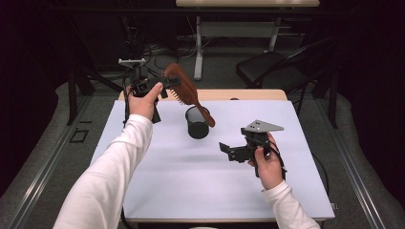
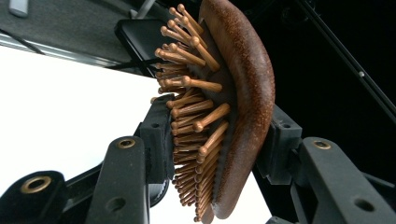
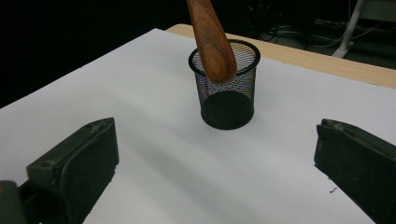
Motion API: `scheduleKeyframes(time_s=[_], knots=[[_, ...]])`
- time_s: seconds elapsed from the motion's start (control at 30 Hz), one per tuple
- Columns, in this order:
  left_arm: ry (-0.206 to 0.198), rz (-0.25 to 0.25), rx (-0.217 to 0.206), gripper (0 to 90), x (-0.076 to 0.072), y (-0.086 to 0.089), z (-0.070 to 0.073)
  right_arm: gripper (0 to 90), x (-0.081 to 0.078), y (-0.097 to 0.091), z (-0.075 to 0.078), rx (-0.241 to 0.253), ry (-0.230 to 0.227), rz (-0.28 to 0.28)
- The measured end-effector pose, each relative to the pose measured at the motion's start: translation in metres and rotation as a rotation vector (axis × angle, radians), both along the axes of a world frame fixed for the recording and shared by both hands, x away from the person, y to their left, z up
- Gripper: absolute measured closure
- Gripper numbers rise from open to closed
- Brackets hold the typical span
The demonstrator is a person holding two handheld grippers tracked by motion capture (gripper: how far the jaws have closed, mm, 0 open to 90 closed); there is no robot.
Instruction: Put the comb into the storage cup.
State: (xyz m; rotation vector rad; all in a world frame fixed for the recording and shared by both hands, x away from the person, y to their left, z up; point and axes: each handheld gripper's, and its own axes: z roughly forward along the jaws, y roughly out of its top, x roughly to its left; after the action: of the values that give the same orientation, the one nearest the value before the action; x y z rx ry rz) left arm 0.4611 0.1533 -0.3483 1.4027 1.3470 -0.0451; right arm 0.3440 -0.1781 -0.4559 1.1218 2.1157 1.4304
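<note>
In the high view the left gripper was held up over the far left part of the bench, clamped on the head of a wooden paddle hairbrush. The brush slanted down to the right, its handle end hanging at the rim of a black mesh pen cup that stood upright near the middle of the white bench top.

The left gripper view gave what the high view could not: the jaws pressed on the brush head from both sides, one pad on the smooth brown back, the other against the bristle side, with the round-tipped wooden pins fanning out towards the camera.

The right gripper view looked straight at the mesh cup, and the handle tip seemed to sit just above its rim rather than inside it, though the angle left that uncertain.

The right gripper hovered low over the bench to the right of the cup, its jaws spread wide with nothing between them. No brand or writing could be read on brush, cup or grippers.
</note>
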Motion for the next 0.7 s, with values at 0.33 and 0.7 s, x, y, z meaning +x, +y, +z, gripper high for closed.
scheduleKeyframes(time_s=[0.33, 0.7], knots=[[-0.009, 0.048, 0.01, 54.0, 0.007, 0.007, 0.001, 0.0, 0.0, -0.001, 0.001, 0.008, 0.0, -0.004], [-0.017, 0.105, 0.006, 54.0, 0.012, 0.017, 0.001, 0.2, 0.001, -0.002, 0.0, 0.008, 0.0, -0.003]])
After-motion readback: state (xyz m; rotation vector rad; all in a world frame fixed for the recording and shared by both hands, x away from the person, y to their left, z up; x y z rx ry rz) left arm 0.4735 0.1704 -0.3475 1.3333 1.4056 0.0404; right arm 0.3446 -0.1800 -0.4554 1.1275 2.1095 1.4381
